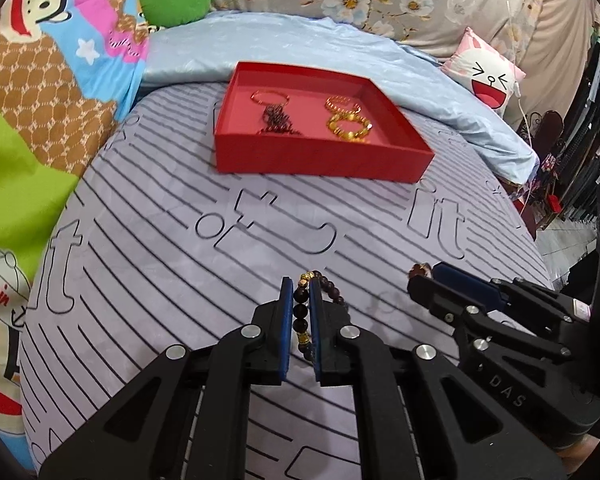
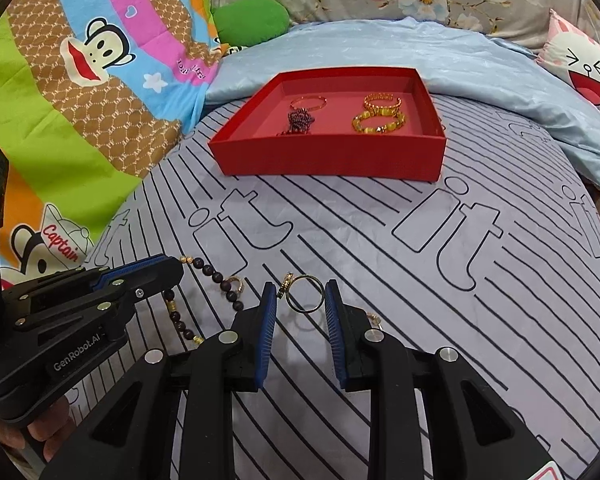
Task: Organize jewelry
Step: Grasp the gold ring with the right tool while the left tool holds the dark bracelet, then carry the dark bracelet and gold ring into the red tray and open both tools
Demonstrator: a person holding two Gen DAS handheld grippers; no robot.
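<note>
A red tray (image 1: 324, 160) (image 2: 332, 160) sits on the striped bed and holds gold bangles (image 1: 350, 126) (image 2: 380, 120) and a dark chain (image 1: 276, 120) (image 2: 300, 122). My left gripper (image 1: 300, 300) (image 2: 172, 266) is shut on a dark bead bracelet (image 1: 300, 312) (image 2: 220, 280) with gold spacers, close above the sheet. My right gripper (image 2: 300, 296) (image 1: 424, 276) is open around a thin gold ring (image 2: 305, 294) that stands between its pads. A small studded ring (image 2: 284, 282) leans by the left pad. Another small gold ring (image 2: 238, 284) lies beside the beads.
The grey striped sheet (image 2: 420, 260) covers the bed. A light blue blanket (image 1: 300, 44) lies behind the tray. A cartoon quilt (image 2: 80, 60) is at the left, a green cushion (image 2: 252, 20) and a pink face pillow (image 1: 488, 76) at the back. A small gold piece (image 2: 374, 318) lies by my right finger.
</note>
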